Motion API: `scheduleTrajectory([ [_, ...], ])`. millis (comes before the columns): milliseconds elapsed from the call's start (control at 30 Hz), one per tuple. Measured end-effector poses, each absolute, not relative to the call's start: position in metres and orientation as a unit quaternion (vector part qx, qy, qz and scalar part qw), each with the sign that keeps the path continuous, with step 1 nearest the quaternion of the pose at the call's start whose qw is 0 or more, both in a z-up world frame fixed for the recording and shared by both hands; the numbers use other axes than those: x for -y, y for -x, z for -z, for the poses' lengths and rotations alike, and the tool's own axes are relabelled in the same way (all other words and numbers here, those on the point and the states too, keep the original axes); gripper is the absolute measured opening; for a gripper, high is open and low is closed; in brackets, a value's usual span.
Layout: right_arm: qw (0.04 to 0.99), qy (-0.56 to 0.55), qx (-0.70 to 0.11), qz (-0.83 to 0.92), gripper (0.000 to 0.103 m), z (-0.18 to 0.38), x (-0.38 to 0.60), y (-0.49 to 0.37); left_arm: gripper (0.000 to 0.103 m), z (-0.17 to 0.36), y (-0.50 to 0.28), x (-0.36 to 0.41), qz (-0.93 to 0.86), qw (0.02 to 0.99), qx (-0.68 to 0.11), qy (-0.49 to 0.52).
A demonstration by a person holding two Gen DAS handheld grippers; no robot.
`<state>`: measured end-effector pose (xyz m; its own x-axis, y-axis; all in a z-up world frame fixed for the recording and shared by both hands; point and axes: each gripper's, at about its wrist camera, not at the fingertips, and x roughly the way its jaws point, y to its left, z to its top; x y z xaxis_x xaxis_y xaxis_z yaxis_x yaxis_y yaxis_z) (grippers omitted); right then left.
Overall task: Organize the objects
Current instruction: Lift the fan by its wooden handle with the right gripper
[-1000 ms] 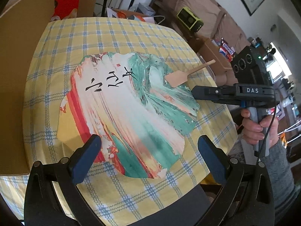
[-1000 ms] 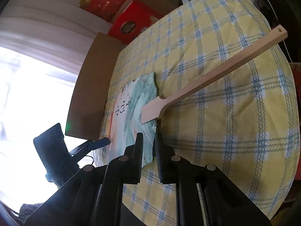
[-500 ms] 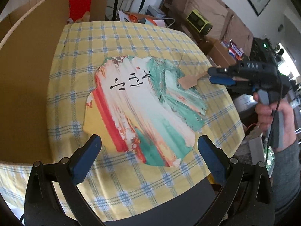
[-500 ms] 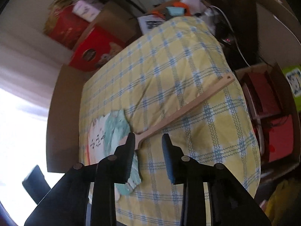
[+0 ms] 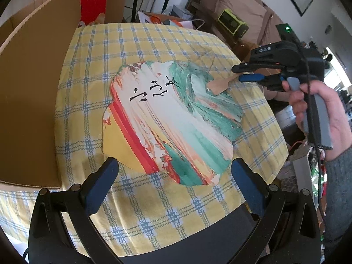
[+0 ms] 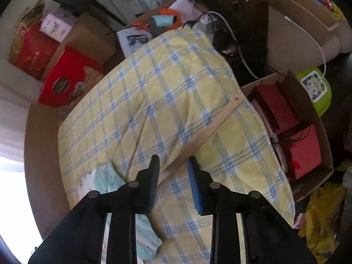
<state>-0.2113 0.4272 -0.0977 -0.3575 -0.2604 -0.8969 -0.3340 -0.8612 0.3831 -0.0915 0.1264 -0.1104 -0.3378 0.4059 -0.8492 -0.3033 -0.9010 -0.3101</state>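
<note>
A round paper fan (image 5: pixel 171 118) painted in red, white and teal with black characters lies flat on the yellow checked tablecloth (image 5: pixel 154 206). Its wooden handle (image 5: pixel 220 85) points away to the right. My left gripper (image 5: pixel 173 162) stands open just above the fan's near edge, with nothing between its fingers. My right gripper (image 5: pixel 237 73), held by a hand (image 5: pixel 308 101), points down at the handle. In the right wrist view the handle (image 6: pixel 211 127) runs between the closing jaws of the right gripper (image 6: pixel 173 160); I see no firm press. A teal part of the fan (image 6: pixel 103 176) shows beside the left finger.
A tall cardboard wall (image 5: pixel 28 110) borders the table on the left. Past the table's right edge an open cardboard box (image 6: pixel 325 145) holds red items. Red boxes (image 6: pixel 66 81) and clutter lie beyond the far edge. A grey sleeve (image 5: pixel 336 193) is at the right.
The right gripper has rolled and swung from the fan's edge onto the handle; its jaws, nearly shut a second ago, now straddle the handle. The fan and the left gripper have hardly moved.
</note>
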Motion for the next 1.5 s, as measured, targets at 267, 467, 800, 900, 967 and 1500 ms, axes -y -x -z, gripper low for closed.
scheduleTrajectory([
  [267,0.016,0.511,-0.317,-0.799,0.015,0.097,-0.434,0.212,0.102,0.108,0.092,-0.123,-0.817,0.219,0.053,0.531],
  [467,-0.027,0.439,-0.326,-0.837,0.012,0.057,-0.442,0.201,0.102,0.107,0.096,-0.117,-0.811,0.233,0.084,0.530],
  [800,-0.072,0.387,-0.287,-0.873,0.010,-0.006,-0.437,0.188,0.102,0.111,0.108,-0.114,-0.793,0.259,0.155,0.529],
  [900,-0.082,0.379,-0.285,-0.876,0.010,-0.009,-0.439,0.183,0.102,0.105,0.108,-0.118,-0.795,0.267,0.153,0.522],
  [967,-0.093,0.369,-0.283,-0.880,0.010,-0.012,-0.443,0.178,0.102,0.097,0.108,-0.122,-0.801,0.274,0.142,0.513],
  [1500,-0.185,0.313,-0.227,-0.904,0.009,-0.041,-0.442,0.145,0.103,0.053,0.159,-0.110,-0.820,0.271,0.157,0.479],
])
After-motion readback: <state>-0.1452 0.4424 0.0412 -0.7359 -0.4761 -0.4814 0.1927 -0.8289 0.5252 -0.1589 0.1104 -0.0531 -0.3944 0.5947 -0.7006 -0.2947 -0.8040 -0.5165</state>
